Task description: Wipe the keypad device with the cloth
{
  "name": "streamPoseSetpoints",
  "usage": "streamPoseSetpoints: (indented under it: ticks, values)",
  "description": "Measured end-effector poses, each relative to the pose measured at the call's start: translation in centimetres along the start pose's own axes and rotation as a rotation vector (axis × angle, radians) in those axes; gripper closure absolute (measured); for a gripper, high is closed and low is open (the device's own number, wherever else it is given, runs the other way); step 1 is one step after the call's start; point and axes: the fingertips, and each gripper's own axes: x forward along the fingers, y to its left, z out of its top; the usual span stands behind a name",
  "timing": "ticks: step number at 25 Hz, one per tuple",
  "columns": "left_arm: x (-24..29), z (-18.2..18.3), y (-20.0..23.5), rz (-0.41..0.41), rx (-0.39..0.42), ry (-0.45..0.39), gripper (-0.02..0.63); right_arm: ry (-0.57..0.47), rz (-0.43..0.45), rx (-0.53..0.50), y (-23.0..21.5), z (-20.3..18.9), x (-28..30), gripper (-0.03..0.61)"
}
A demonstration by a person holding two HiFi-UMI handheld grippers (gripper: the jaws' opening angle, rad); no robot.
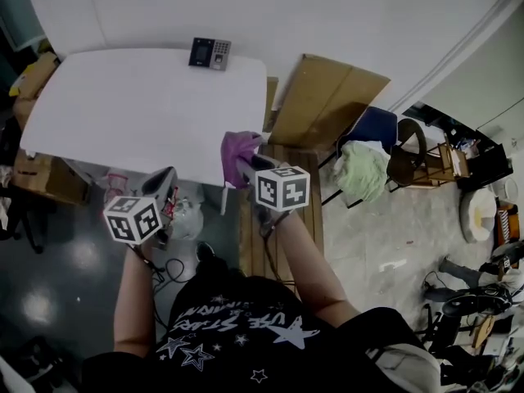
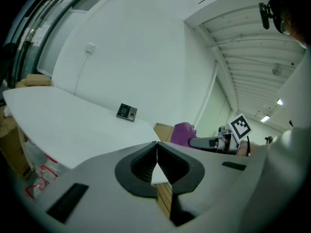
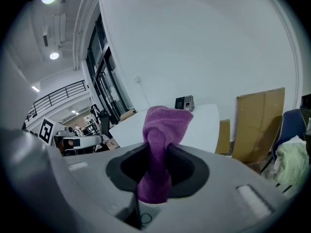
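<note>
The dark keypad device [image 1: 210, 53] stands at the far edge of the white table [image 1: 123, 113], near the wall. It also shows small in the left gripper view [image 2: 127, 112] and the right gripper view [image 3: 184, 102]. My right gripper [image 1: 248, 164] is off the table's near right corner and shut on a purple cloth [image 1: 238, 155], which sticks up bunched between the jaws [image 3: 163, 130]. My left gripper [image 1: 163, 181] hangs below the table's near edge; its jaws [image 2: 156, 152] are shut with nothing in them. Both grippers are well short of the device.
A large cardboard sheet [image 1: 327, 101] leans against the wall right of the table. Cardboard boxes [image 1: 37, 76] stand at the table's left. A chair with a pale green cloth [image 1: 363, 170] is to the right. Wooden boards [image 1: 282, 244] lie under my right arm.
</note>
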Motion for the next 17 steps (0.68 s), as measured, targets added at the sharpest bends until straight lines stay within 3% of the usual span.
streamPoseSetpoints:
  ticks: [17]
  values:
    - [-9.0, -5.9, -6.3, 0.062, -0.022, -0.063, 0.606, 0.015, 0.06, -0.061, 4.0, -5.6, -8.1, 0.483]
